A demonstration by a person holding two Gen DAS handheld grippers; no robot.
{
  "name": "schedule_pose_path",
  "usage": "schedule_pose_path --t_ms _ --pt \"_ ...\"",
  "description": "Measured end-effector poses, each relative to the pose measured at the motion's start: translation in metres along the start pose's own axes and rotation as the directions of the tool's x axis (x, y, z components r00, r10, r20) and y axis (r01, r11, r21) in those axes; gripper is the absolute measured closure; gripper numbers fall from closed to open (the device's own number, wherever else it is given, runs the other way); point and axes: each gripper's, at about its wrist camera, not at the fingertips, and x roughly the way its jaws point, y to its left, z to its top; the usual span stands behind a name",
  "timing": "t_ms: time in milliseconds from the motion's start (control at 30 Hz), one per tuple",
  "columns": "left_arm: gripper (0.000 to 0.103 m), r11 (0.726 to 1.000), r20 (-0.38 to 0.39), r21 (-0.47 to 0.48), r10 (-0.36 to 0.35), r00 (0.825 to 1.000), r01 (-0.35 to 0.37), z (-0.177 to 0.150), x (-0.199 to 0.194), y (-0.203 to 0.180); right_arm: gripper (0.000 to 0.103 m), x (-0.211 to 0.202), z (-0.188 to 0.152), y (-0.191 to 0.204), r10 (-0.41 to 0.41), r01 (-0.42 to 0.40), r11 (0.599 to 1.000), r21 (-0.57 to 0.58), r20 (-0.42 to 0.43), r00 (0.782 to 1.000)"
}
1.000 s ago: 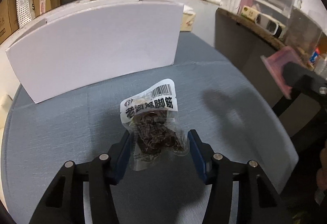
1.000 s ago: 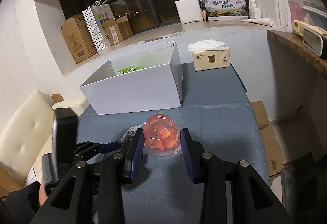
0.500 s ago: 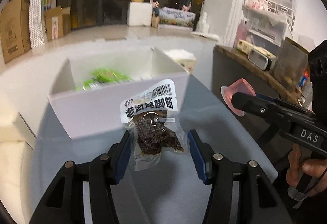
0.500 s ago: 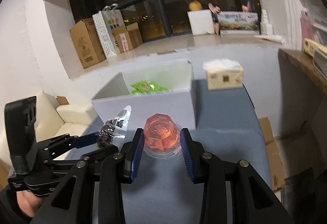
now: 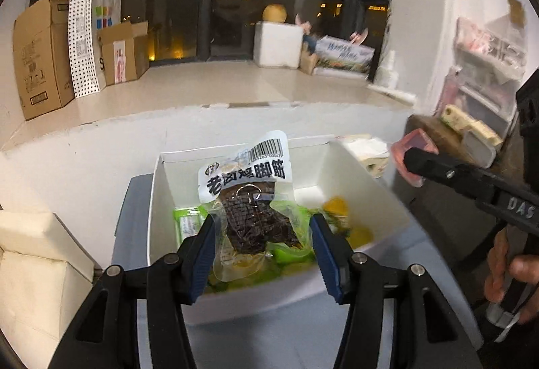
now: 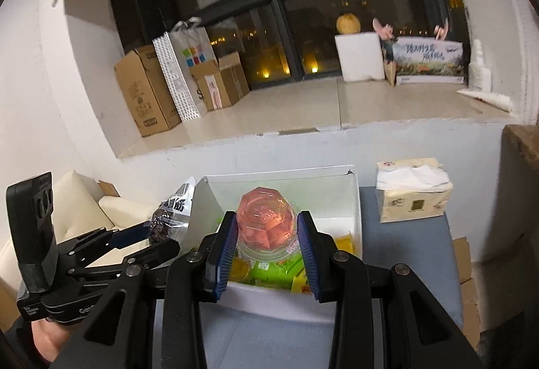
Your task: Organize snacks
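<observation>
Pinching a meat snack pouch (image 5: pixel 251 200) in left fingers (image 5: pixel 202 254) & a pink jelly cup (image 6: pixel 267 217) in right fingers (image 6: pixel 225 251), both hovering over the white box (image 5: pixel 363 180) w/ snacks inside, I'm judging the floppy pouch is risking snagging the rim, landing on bench (image 5: pixel 303 342).

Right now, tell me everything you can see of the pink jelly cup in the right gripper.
The pink jelly cup is a small clear plastic cup with faceted sides, filled with translucent pink jelly. It is held with its wide rim toward the camera and its flat faceted base pointing away. The right gripper clamps it between blue pads on both sides. It hangs over the open white box, touching nothing else.
</observation>
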Motion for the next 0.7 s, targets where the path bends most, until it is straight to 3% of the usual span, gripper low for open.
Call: schedule_pose_path --t_ms 100,133,167,200,367,533,700 --pt "0.035 0.998 -0.006 0.003 0.068 0.998 -0.068 0.001 0.019 0.006 0.06 0.021 0.002 -0.01 -0.006 0.006 1.0 0.006 -0.032 0.999" --pt "0.022 0.996 -0.013 -0.007 0.089 0.996 -0.089 0.0 0.023 0.009 0.053 0.026 0.002 -0.014 -0.003 0.004 1.0 0.019 -0.042 0.999" --pt "0.005 0.995 -0.021 -0.019 0.096 0.995 -0.096 -0.003 0.023 0.011 0.024 0.031 0.001 -0.02 -0.007 0.009 0.999 0.041 -0.053 0.999" --pt "0.0 0.995 -0.023 -0.036 0.093 0.995 -0.094 -0.005 0.024 0.014 0.003 0.032 0.0 -0.024 -0.011 0.014 0.998 0.06 -0.051 0.999" --pt "0.0 0.993 -0.037 -0.085 0.078 0.996 -0.081 -0.014 0.026 0.024 0.003 0.029 -0.007 -0.031 -0.036 0.038 0.997 0.063 -0.041 0.999" --pt "0.0 0.984 0.005 -0.089 0.156 0.988 -0.155 -0.014 0.004 0.017 0.003 0.018 -0.012 -0.023 -0.084 0.085 0.996 0.035 -0.042 0.996" --pt "0.0 0.987 0.073 -0.101 0.134 0.988 -0.126 -0.016 -0.03 0.005 0.0 -0.016 -0.02 0.01 -0.183 0.186 0.977 -0.101 0.035 0.982"
